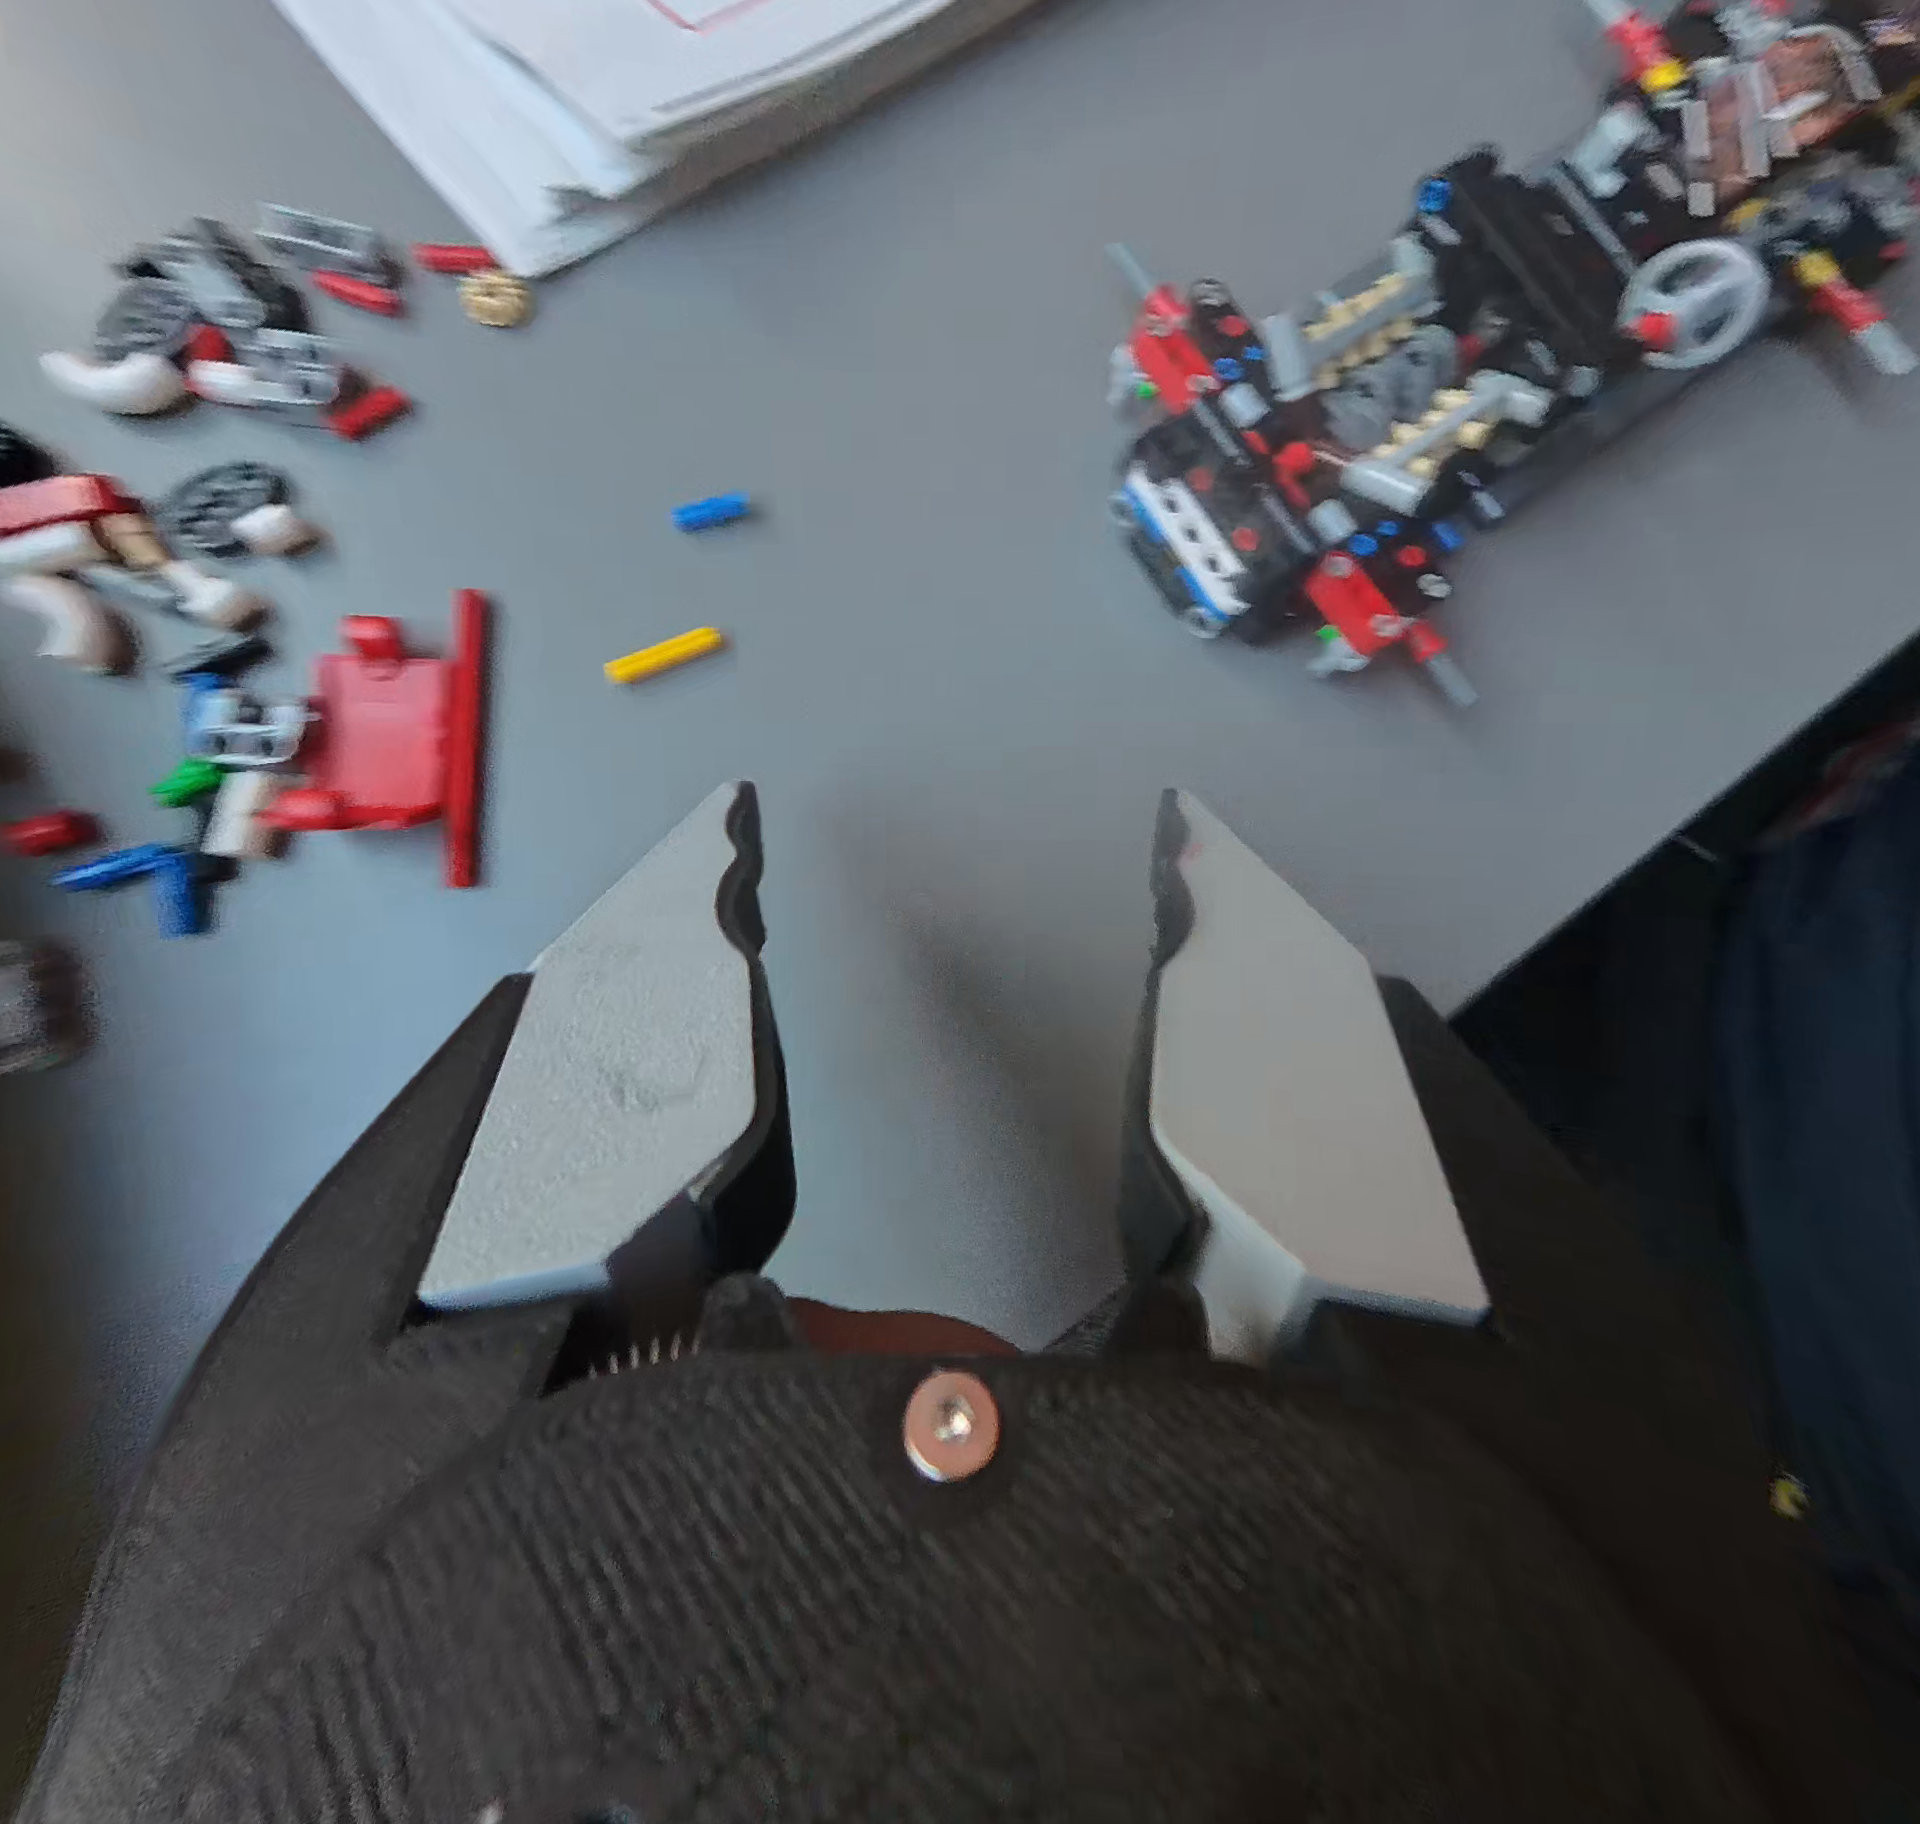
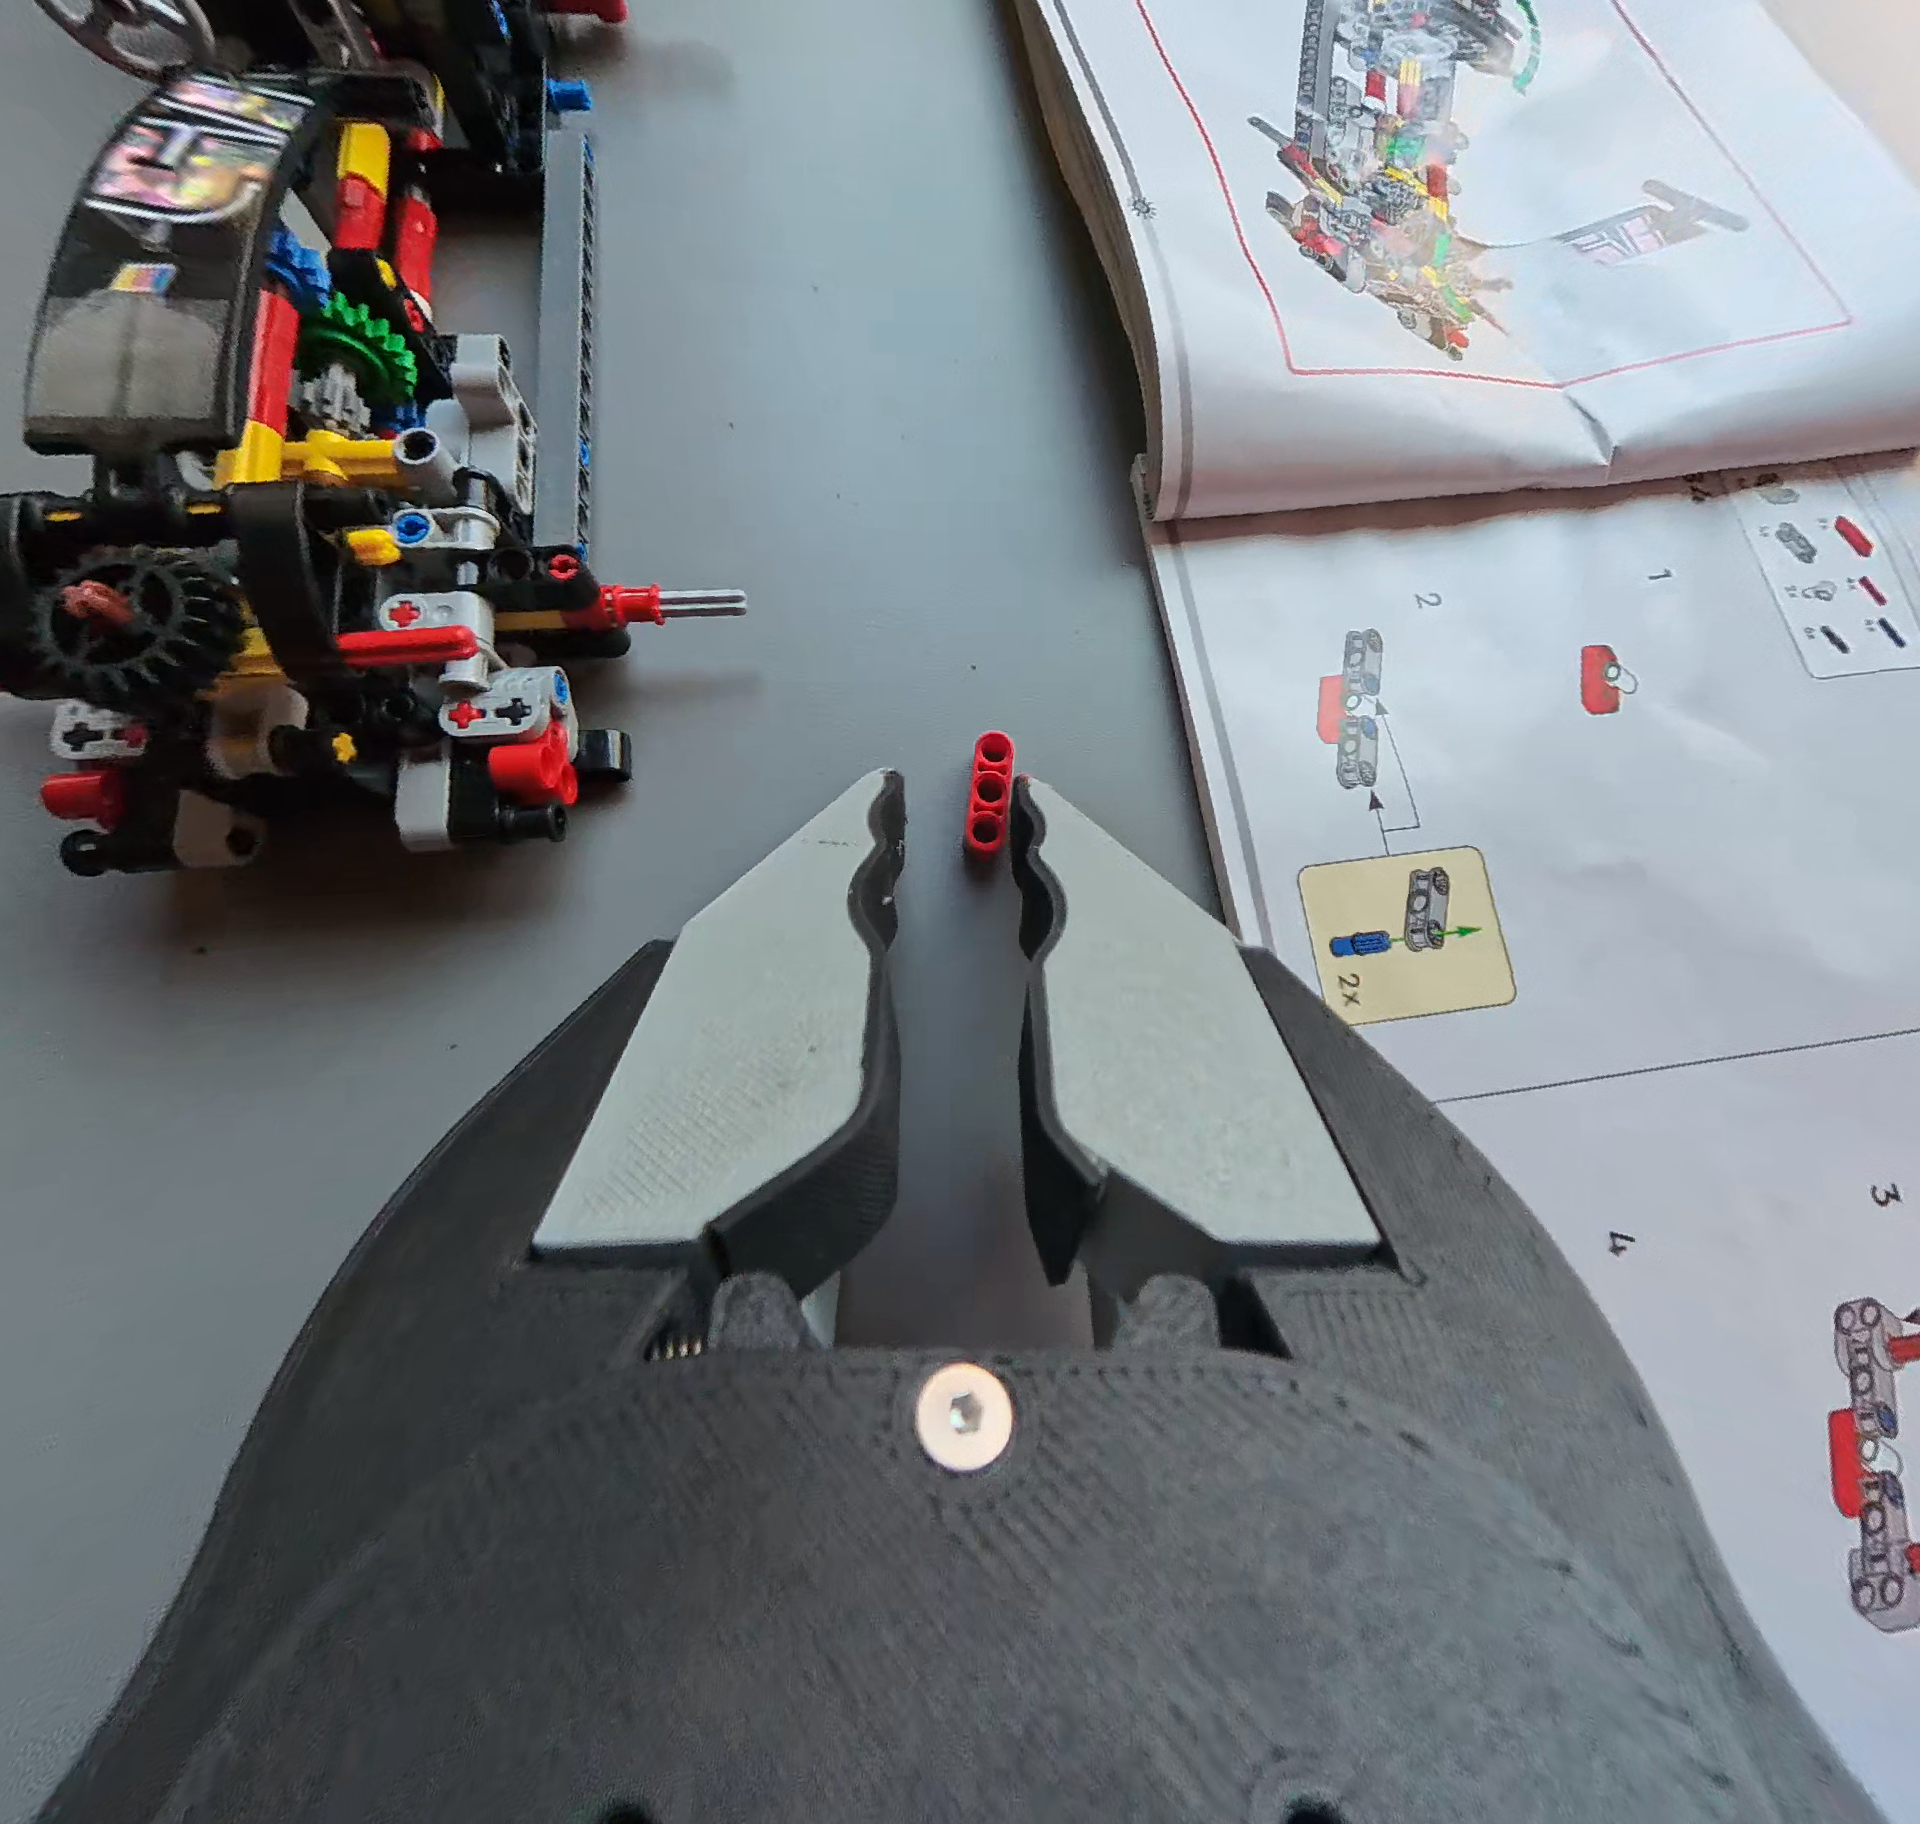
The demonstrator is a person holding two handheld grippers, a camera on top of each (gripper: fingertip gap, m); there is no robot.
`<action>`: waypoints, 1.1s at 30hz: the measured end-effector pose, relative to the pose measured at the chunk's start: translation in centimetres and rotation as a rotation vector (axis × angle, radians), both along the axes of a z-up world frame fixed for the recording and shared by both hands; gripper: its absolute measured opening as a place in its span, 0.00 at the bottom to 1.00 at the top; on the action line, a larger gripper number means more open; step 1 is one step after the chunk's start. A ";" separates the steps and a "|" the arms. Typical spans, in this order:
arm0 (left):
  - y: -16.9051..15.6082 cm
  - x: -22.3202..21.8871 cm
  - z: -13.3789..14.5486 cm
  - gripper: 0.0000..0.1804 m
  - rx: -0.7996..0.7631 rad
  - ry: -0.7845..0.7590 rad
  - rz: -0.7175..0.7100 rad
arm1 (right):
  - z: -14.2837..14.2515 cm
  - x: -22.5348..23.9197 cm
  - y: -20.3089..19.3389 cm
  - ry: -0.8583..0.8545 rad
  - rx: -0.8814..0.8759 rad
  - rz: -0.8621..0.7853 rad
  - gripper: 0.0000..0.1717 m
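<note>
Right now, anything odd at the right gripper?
Yes. The red three-hole beam sits off-centre in the right gripper, against the right finger, with a clear gap to the left one. The jaws aren't clamping it.

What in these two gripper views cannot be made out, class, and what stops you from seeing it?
- Loose brick pieces, left wrist view: motion blur hides their shapes.
- Built model, right wrist view: cut off by the left edge.
- Instruction booklet, left wrist view: cropped at the top.
- Red three-hole beam, right wrist view: underside hidden.
</note>
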State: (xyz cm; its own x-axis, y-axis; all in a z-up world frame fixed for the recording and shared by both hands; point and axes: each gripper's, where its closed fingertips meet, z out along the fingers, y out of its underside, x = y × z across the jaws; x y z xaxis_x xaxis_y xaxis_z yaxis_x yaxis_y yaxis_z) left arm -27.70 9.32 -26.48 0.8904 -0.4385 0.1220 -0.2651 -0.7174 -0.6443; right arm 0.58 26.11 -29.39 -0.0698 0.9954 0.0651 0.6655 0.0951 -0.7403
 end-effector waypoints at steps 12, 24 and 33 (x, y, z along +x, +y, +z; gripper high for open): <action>8.6 -10.5 3.6 0.17 0.003 0.266 0.294 | 3.1 -0.1 0.9 0.208 0.010 -0.050 0.17; 12.8 -14.3 -2.2 0.17 -0.342 0.371 0.316 | 4.4 0.1 1.5 0.294 -0.059 -0.078 0.18; 13.1 -14.4 -2.2 0.10 -0.368 0.416 0.309 | 4.3 0.0 1.4 0.285 -0.056 -0.071 0.16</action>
State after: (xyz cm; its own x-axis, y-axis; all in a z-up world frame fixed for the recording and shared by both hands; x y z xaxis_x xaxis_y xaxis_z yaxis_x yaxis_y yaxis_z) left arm -42.11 22.39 -28.66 0.9746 -0.1488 -0.1676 -0.1852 -0.9557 -0.2289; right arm 0.59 27.53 -25.09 0.0132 0.9998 0.0166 0.4335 0.0093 -0.9011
